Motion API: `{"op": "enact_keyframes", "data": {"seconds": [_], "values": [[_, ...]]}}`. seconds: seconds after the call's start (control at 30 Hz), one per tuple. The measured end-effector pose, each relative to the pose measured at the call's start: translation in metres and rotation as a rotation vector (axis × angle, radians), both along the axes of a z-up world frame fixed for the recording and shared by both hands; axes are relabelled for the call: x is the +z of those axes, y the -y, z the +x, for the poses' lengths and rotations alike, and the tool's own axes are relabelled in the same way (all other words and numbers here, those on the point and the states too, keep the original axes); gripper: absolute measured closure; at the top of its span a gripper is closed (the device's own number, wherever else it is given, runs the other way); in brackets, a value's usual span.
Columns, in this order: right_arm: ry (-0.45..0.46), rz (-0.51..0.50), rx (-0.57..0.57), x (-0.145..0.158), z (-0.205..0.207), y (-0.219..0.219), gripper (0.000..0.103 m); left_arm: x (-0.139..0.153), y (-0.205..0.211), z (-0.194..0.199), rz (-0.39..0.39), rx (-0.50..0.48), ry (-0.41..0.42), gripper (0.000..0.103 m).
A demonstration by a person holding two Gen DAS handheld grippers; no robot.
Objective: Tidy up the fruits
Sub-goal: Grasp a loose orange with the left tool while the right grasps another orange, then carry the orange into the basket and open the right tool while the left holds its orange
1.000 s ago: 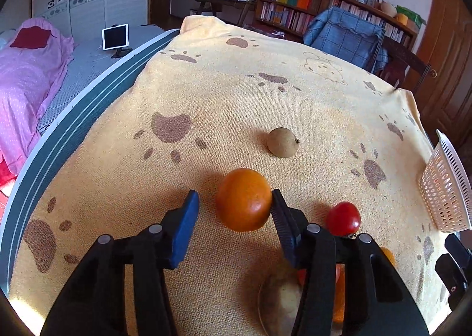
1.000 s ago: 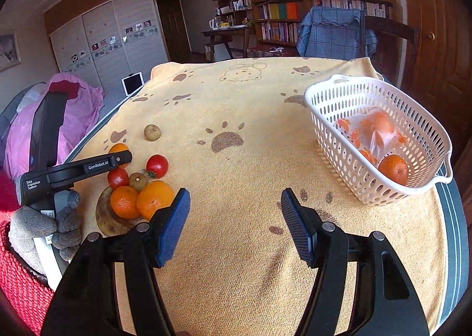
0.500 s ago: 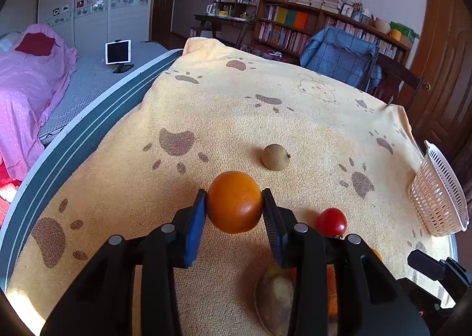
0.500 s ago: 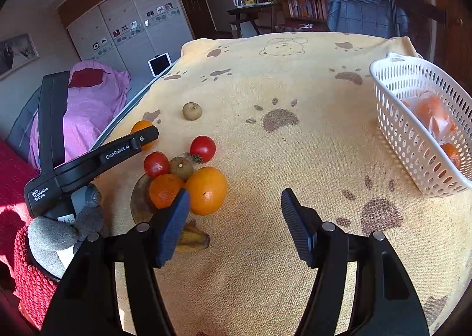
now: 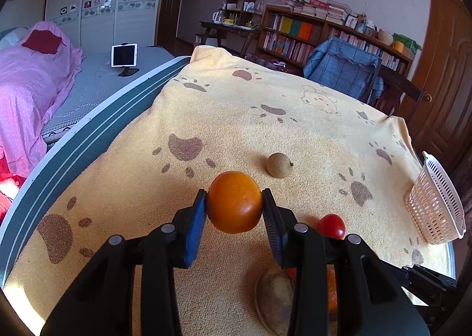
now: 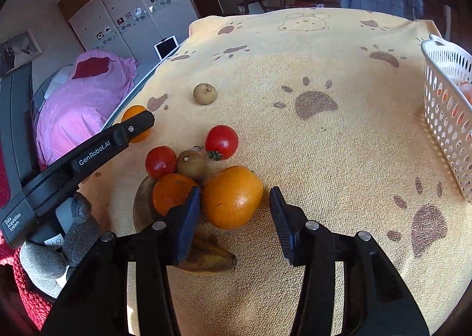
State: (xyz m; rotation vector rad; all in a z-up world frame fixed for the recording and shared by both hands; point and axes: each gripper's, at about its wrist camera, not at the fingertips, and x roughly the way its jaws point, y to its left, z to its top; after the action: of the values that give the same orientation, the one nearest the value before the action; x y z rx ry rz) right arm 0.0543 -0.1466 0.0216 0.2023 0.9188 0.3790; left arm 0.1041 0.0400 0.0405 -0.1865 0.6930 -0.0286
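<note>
Fruit pickup underway: left gripper clamps one orange, right gripper, closing, not yet touching, straddles a bigger orange; next, grip, carry to basket.

Nubby terry cloth; perforated, probably plastic basket; glossy tomato.

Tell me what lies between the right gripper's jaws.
In the right wrist view, a large orange sits between the right gripper jaws, not yet pinched; they have just been closing.
</note>
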Motion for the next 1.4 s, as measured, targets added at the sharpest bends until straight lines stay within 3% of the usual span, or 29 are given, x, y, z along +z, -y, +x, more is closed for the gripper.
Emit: {"op": "enact_keyframes", "data": {"seconds": [0.1, 0.13, 0.47, 1.4], "values": [[0.011, -0.009, 0.001, 0.000, 0.000, -0.001, 0.055, 0.000, 0.001, 0.000, -0.001, -0.002, -0.002, 0.065], [0.013, -0.009, 0.008, 0.000, -0.001, -0.002, 0.060, -0.001, 0.001, -0.001, 0.001, -0.004, -0.001, 0.065], [0.089, -0.055, -0.048, 0.012, -0.011, 0.008, 0.060, 0.002, 0.007, -0.005, 0.008, -0.035, 0.025, 0.065], [0.269, -0.063, -0.336, 0.070, -0.026, 0.107, 0.060, 0.003, 0.017, -0.009, 0.035, -0.063, 0.048, 0.065]]}}
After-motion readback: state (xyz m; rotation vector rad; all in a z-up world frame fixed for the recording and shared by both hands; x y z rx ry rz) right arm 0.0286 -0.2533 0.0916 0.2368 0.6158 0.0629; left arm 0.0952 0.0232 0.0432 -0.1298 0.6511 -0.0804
